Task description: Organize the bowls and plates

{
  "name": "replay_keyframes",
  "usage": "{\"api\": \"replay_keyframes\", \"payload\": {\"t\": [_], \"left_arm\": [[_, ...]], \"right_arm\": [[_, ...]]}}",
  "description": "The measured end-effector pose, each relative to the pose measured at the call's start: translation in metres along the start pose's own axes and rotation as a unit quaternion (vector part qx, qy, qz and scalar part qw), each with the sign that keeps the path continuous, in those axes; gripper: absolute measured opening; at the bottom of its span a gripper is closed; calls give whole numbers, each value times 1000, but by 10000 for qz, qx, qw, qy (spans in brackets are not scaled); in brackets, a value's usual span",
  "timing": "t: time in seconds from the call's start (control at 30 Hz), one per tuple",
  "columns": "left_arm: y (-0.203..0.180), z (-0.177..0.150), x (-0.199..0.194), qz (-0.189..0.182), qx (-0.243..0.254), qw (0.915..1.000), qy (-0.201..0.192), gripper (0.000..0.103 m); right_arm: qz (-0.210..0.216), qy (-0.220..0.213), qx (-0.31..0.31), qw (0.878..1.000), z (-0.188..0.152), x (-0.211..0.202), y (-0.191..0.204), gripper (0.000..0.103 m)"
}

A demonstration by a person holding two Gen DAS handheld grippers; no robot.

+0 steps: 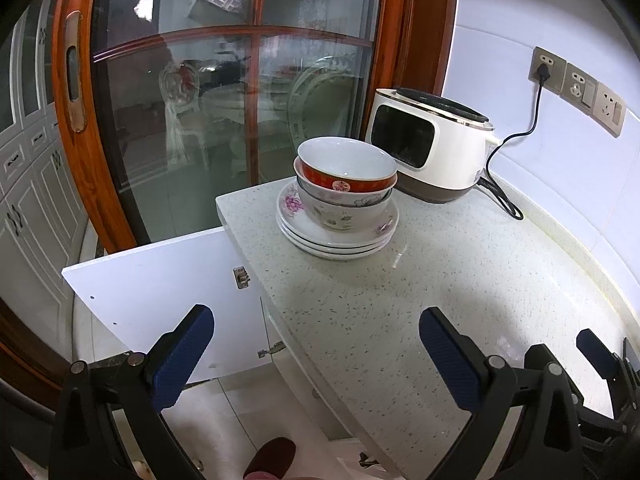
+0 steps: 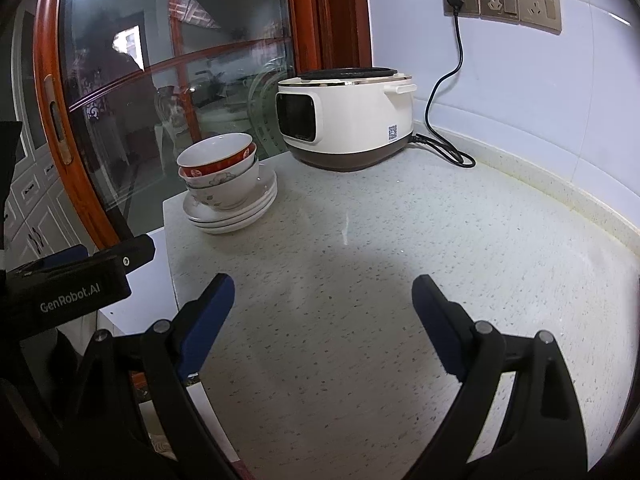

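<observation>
Both my grippers, left point(image 1: 316, 344) and right point(image 2: 323, 312), gape wide with nothing between the pads. Two nested bowls point(image 1: 346, 184) sit on stacked plates point(image 1: 338, 236) at the counter's point(image 2: 360, 280) far left corner, by the glass door point(image 1: 224, 100). A white cooker point(image 2: 346, 118) stands just beside them against the back edge, its cord point(image 2: 440, 92) plugged into the wall sockets point(image 2: 500, 2). An open cabinet door point(image 1: 168, 300) juts out below the counter's left edge. The left gripper's body reads "GenRobot.AI". The cooker's sticker is unreadable.

Bright overhead light, fisheye warp, glass reflections.
</observation>
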State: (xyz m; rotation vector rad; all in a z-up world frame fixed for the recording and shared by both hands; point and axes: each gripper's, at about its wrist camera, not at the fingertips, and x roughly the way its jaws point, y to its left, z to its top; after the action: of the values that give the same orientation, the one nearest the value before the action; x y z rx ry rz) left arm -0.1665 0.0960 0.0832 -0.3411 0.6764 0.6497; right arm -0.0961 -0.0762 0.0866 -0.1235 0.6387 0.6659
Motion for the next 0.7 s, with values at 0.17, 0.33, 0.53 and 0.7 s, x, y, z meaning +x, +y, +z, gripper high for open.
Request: {"api": "replay_keyframes", "payload": {"t": [0.17, 0.33, 0.53, 0.7], "left_arm": [[-4, 1, 0, 30, -5, 10000, 9, 103], [-6, 2, 2, 36, 23, 10000, 10, 103], [-10, 4, 4, 57, 67, 10000, 30, 103], [-11, 5, 6, 97, 51, 9999, 45, 103]], "right_arm": [[9, 7, 0, 10000, 2, 2, -3, 92], [0, -4, 25, 10000, 3, 3, -2, 92], [25, -11, 36, 10000, 5, 6, -5, 92], [58, -2, 40, 10000, 7, 9, -8, 92]]}}
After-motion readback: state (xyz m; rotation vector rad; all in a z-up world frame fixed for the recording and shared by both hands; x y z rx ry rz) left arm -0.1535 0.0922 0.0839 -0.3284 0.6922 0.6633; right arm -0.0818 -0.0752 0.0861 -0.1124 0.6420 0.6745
